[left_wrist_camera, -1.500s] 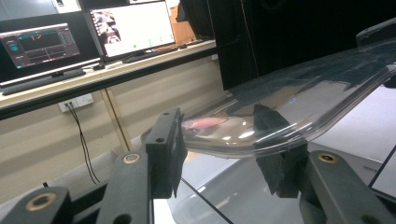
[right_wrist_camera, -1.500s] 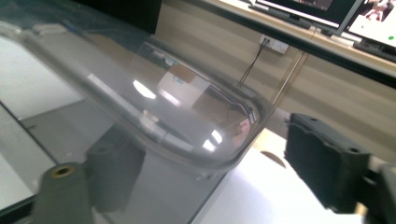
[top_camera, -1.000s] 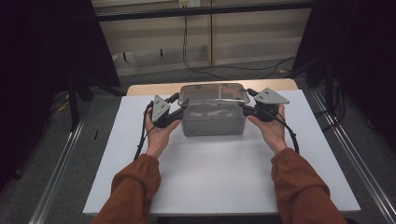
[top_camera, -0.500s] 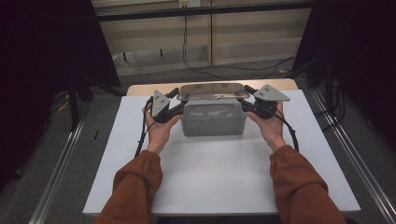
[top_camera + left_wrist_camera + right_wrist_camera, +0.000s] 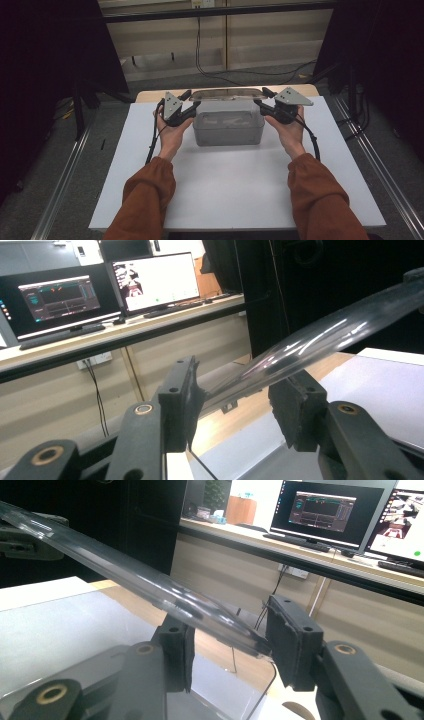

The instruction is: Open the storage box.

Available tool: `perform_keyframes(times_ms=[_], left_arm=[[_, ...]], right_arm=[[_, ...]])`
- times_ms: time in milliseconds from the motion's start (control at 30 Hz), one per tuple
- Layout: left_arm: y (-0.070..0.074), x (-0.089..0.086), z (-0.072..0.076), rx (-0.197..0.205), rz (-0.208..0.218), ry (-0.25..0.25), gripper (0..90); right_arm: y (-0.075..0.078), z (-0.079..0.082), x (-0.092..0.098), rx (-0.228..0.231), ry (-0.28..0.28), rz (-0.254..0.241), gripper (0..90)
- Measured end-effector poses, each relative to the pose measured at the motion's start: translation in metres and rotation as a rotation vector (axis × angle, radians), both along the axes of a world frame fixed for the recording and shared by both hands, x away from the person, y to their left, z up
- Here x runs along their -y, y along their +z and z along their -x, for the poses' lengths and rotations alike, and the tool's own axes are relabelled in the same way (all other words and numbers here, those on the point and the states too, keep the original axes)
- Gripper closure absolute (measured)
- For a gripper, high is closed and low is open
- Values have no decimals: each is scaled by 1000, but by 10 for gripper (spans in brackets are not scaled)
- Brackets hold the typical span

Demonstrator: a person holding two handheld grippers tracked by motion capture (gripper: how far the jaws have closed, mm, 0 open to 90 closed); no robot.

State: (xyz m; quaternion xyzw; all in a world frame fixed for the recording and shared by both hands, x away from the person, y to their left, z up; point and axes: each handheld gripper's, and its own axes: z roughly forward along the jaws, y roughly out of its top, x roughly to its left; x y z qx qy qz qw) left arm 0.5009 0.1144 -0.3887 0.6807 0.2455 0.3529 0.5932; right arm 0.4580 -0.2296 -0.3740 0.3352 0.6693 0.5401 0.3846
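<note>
A translucent grey box stands at the far middle of the white board. Its clear lid hangs just above it, tipped up so it looks thin from the high view. My left gripper holds the lid's left end and my right gripper holds its right end. Both pairs of jaws have just been closing with the lid between them. In the left gripper view the lid runs away from my left gripper. In the right gripper view the lid is pinched in my right gripper.
The white board covers a wooden table whose far edge shows behind the box. Metal rails run along both sides. Cables lie on the floor beyond. A desk with monitors stands behind.
The lid lay flat on the box a second ago; now it is lifted off and tipped edge-on. Both hands have stayed at the box's ends.
</note>
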Motion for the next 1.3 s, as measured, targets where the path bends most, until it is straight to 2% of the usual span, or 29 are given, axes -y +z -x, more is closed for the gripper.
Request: perform_keyframes(times_ms=[167,400,567,633,700,833,1033,1300], left_arm=[[4,-1,-6,-5,2,6,545],[5,1,-14,-20,0,17,540],[7,2,-17,-19,-2,8,600],[7,3,-19,-18,-8,6,613],[7,3,-21,-34,8,2,617],[10,3,-24,-28,2,6,632],[10,2,-26,-47,16,10,645],[9,0,-31,-71,21,14,669]], right_arm=[[4,-4,1,4,0,-17,561],[9,-8,3,5,1,-15,579],[12,-11,5,8,4,-22,592],[13,-13,6,2,13,-34,585],[13,-15,7,-4,15,-39,583],[15,-19,9,-1,8,-41,570],[11,-27,7,-2,-1,-21,576],[5,-38,16,-6,-37,-8,570]])
